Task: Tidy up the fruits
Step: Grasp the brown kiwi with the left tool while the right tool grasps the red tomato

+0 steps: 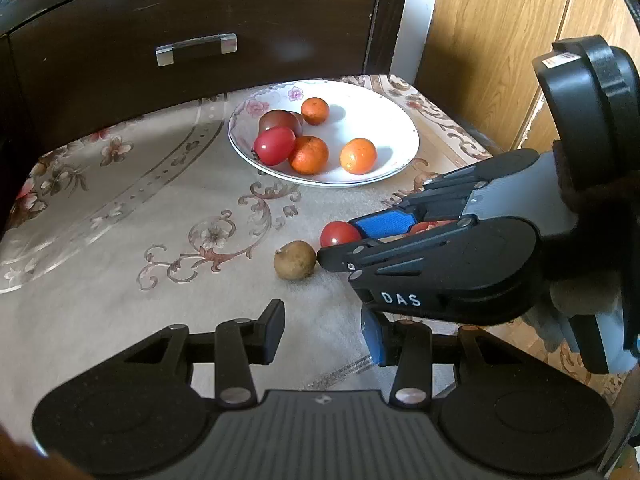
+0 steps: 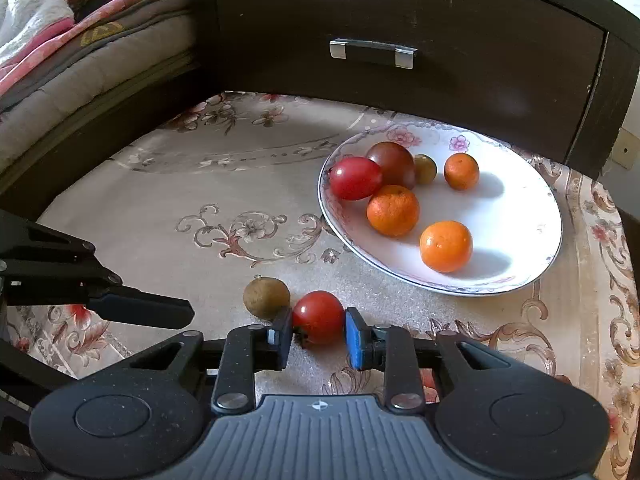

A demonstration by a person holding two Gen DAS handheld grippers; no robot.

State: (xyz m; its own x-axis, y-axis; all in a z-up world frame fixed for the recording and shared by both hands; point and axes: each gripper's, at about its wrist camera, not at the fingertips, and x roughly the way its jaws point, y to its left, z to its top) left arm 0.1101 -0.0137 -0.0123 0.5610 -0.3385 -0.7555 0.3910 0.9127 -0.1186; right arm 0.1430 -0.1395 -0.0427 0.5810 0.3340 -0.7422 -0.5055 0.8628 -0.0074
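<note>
Here, on a cloth-covered table (image 2: 160, 208) printed with floral scrolls, the scene is laid out as follows. Farthest left in the right wrist view, the left gripper (image 2: 160, 312) is seen reaching in from the edge, held above the cloth; in its own view the left gripper (image 1: 324, 334) is shown with its jaws spread wide and nothing between them. Next, a small brown fruit (image 2: 266, 297) is found lying on the cloth, just beside a loose red tomato (image 2: 318, 317). That tomato is bracketed by the right gripper (image 2: 318, 338), whose black pad is set against the tomato's left side and whose blue pad (image 2: 354, 338) is set against its right side, so the tomato appears pinched while resting on the table. In the left wrist view the same right gripper (image 1: 340, 242) is seen entering from the right, with the tomato (image 1: 339, 233) between its fingers and the brown fruit (image 1: 295, 260) close to its lower fingertip. Further right, a white plate (image 2: 520, 216) with a flowered rim is placed near the table's back corner. On it are gathered an elongated red tomato (image 2: 355, 178), a dark purple-brown tomato (image 2: 394, 162), a small greenish-brown fruit (image 2: 425, 168) and three oranges (image 2: 393, 211). Behind the table, a dark drawer front (image 2: 400, 20) with a metal handle (image 2: 372, 53) is visible.
</note>
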